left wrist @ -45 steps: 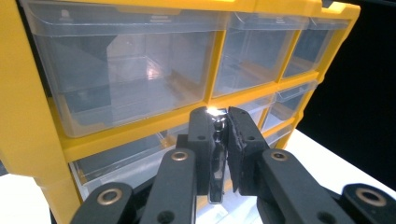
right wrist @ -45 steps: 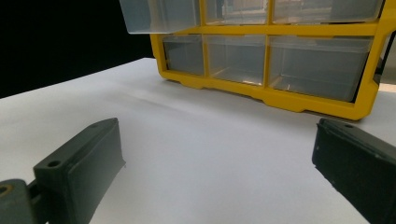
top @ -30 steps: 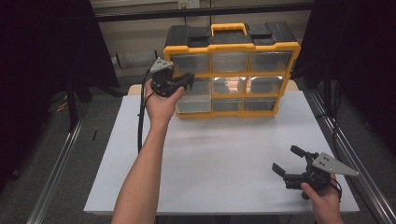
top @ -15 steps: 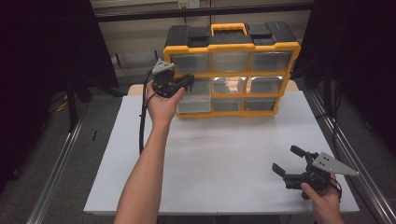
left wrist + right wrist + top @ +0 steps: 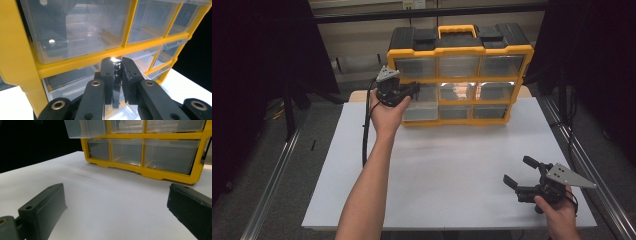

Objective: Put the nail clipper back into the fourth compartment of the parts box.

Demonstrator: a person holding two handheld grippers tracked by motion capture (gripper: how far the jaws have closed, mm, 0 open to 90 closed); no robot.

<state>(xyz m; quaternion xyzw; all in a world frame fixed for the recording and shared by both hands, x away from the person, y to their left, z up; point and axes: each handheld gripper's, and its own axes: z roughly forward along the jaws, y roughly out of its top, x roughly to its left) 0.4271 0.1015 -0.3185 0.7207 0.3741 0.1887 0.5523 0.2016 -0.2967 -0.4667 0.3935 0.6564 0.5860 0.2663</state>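
Clear plastic drawer [image 5: 421, 102] in the middle row at the organizer's [image 5: 459, 75] left sits slightly pulled out with your left gripper [image 5: 404, 91] clamped on its lip, so most of the pull remains, while your right gripper [image 5: 518, 175] waits wide open and empty near right.

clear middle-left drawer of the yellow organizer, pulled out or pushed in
Pulled out: the clear middle-left drawer sticks forward of the yellow organizer frame, with the left gripper clamped on its front.
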